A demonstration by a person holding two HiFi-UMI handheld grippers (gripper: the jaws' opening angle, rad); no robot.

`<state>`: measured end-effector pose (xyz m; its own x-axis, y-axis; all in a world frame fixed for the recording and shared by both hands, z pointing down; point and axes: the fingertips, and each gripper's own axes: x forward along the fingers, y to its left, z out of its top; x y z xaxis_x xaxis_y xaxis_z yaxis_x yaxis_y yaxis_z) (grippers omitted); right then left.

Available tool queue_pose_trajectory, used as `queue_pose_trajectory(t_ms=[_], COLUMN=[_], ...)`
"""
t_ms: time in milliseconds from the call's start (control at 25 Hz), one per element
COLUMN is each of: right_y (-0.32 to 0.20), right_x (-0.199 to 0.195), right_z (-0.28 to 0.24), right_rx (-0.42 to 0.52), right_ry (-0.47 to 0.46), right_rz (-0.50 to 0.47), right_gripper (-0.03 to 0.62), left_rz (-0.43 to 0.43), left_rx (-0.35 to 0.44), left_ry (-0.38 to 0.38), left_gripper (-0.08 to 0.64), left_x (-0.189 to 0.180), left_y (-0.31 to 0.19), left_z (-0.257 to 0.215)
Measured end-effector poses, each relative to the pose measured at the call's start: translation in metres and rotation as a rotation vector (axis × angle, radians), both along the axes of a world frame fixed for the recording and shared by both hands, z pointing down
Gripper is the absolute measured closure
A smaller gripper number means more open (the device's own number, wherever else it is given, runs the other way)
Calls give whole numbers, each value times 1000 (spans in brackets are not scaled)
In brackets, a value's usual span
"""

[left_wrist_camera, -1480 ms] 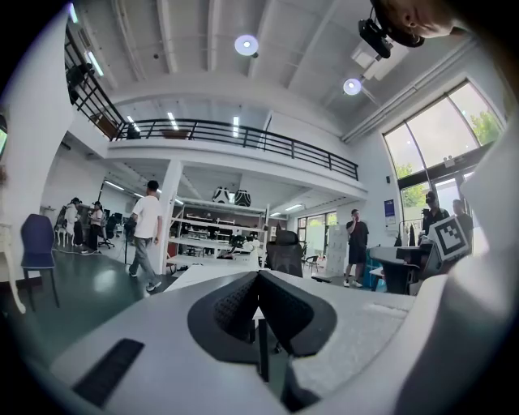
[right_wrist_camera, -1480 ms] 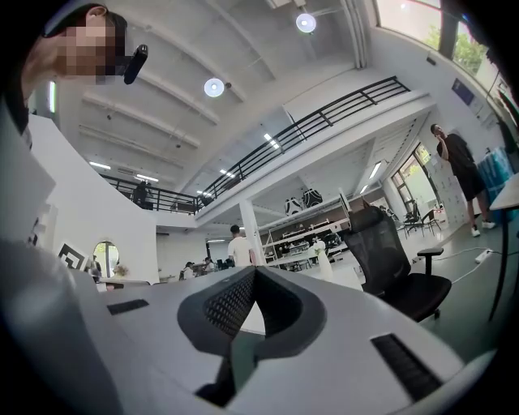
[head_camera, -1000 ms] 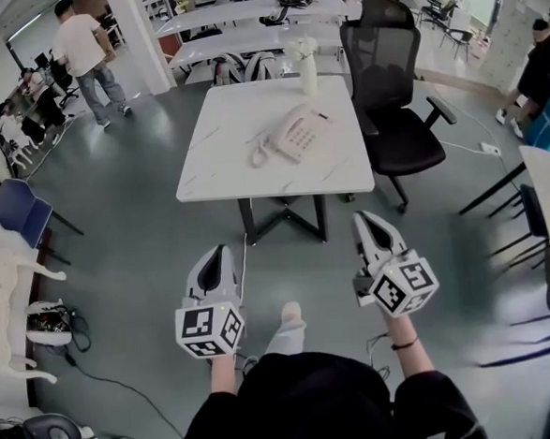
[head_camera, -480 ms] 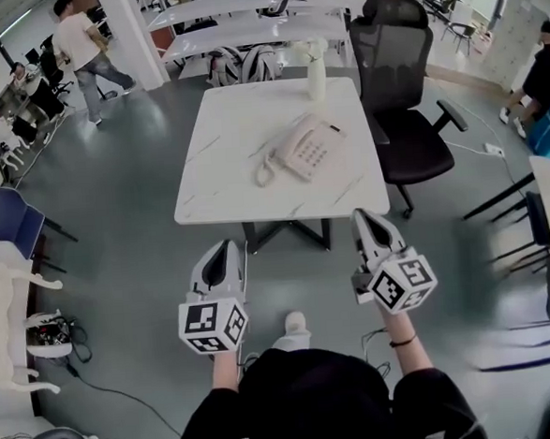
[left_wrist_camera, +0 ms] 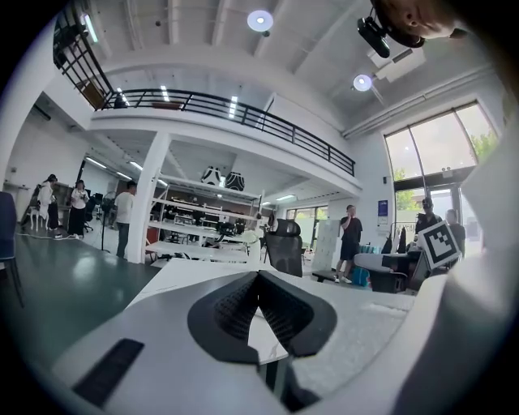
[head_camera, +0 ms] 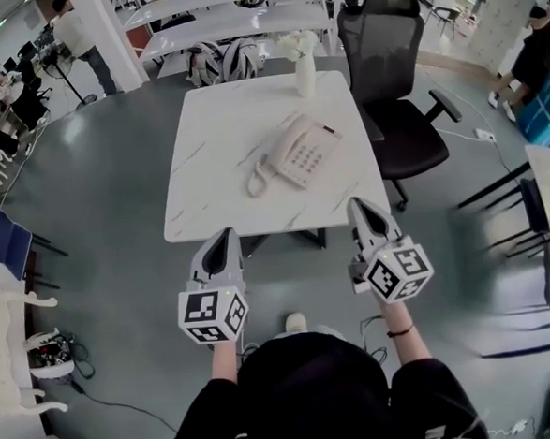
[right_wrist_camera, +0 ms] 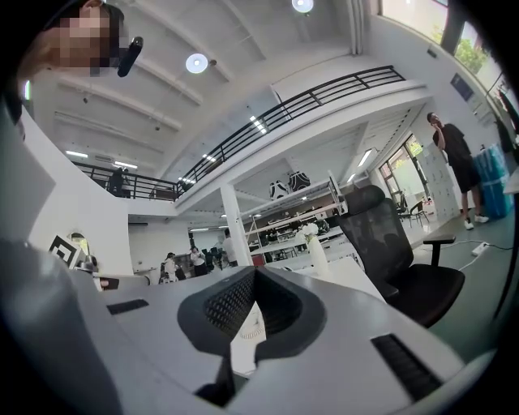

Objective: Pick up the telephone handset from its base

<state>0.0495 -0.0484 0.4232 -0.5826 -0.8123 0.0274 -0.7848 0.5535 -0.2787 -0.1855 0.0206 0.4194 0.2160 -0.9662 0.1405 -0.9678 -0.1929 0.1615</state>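
A beige telephone [head_camera: 308,155] sits in the middle of the white marble table [head_camera: 208,204]. Its handset [head_camera: 285,139] lies in the cradle along the base's left side. A coiled cord [head_camera: 253,180] loops off toward the near left. My left gripper [head_camera: 226,236] is shut and empty, hovering by the table's near edge, left of the telephone. My right gripper [head_camera: 357,204] is also shut and empty, at the near edge to the telephone's right. In the left gripper view my left gripper [left_wrist_camera: 258,274] points level over the table [left_wrist_camera: 186,271]. My right gripper [right_wrist_camera: 255,271] shows its tips meeting.
A white vase with flowers [head_camera: 303,64] stands at the table's far edge. A black office chair [head_camera: 394,74] is pushed against the table's right side. More tables [head_camera: 233,20] lie behind, people stand at the far left and far right, and cables lie on the floor at the near left.
The table and telephone have come nearer in the head view. Both grippers have moved forward from over the floor to the table's near edge, still shut.
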Motion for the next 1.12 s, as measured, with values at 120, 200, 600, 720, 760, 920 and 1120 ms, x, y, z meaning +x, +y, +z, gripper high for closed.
queue_pose_trajectory(t_ms=[120,200,600,720,760,920,1120], right_y=[-7,-13,-48,-67,-75,-110,-155], right_x=[0,1,-6,-6,-5,1,8], right_z=[6,9,24,32,33,40,43], right_rx=[-8,-20,-68,-82,-86,-98,-112], right_ry=[15,16,42,42,42,35,41], right_rz=[10,22,31,37,41,56,67], right_gripper=[601,601,601,601,601,601,601], left_rz=[18,22,30,38,43,57,66], left_rx=[-8,-20,-77,-97,-103,-121,-132], left_ry=[2,6,27,29,32,24,8], left_gripper=[560,560,560,560,560,560,560], left_x=[3,1,-4,-3,-2,5,14], left_y=[-8,-14,-50,-69,-75,-106,-150], left_z=[6,11,29,36,38,42,42])
